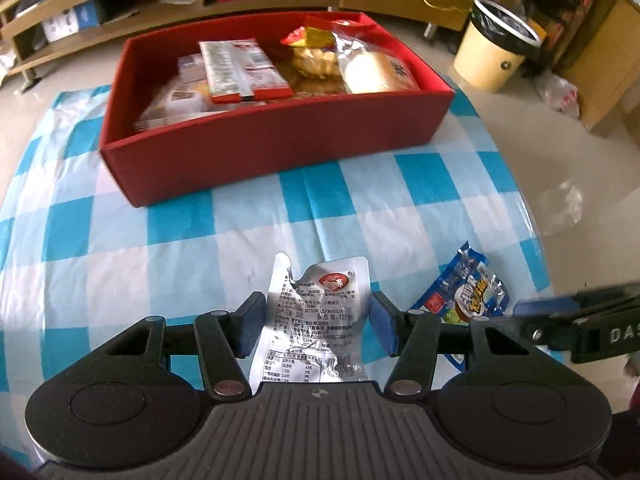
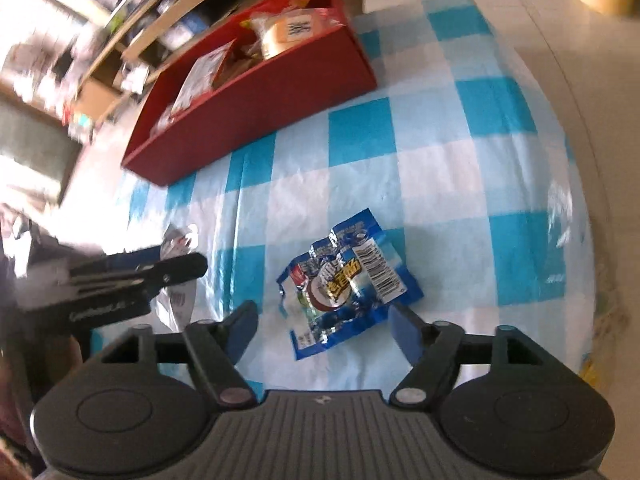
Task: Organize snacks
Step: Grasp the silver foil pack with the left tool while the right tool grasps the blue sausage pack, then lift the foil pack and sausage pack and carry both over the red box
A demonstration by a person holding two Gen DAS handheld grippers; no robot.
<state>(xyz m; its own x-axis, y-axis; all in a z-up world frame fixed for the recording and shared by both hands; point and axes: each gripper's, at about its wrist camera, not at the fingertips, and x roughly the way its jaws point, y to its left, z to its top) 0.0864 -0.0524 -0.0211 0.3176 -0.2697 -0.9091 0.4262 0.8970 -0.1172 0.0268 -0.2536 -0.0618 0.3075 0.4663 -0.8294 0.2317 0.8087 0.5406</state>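
Observation:
A silver foil snack packet (image 1: 320, 280) with printed text stands between the blue pads of my left gripper (image 1: 318, 320), which is shut on its sides low over the checked cloth. To its right lies a blue snack packet (image 1: 464, 292), flat on the cloth. My right gripper (image 2: 324, 330) hovers over that blue snack packet (image 2: 352, 276), open, with the pads apart on either side of its near end and not touching it. The red box (image 1: 280, 152) at the back holds several wrapped snacks.
A blue and white checked cloth (image 1: 200, 240) covers the table, whose right edge curves close to the blue packet. A cream bin (image 1: 492, 52) with a black liner stands on the floor at the back right. Wooden shelves (image 1: 80, 8) run behind the box.

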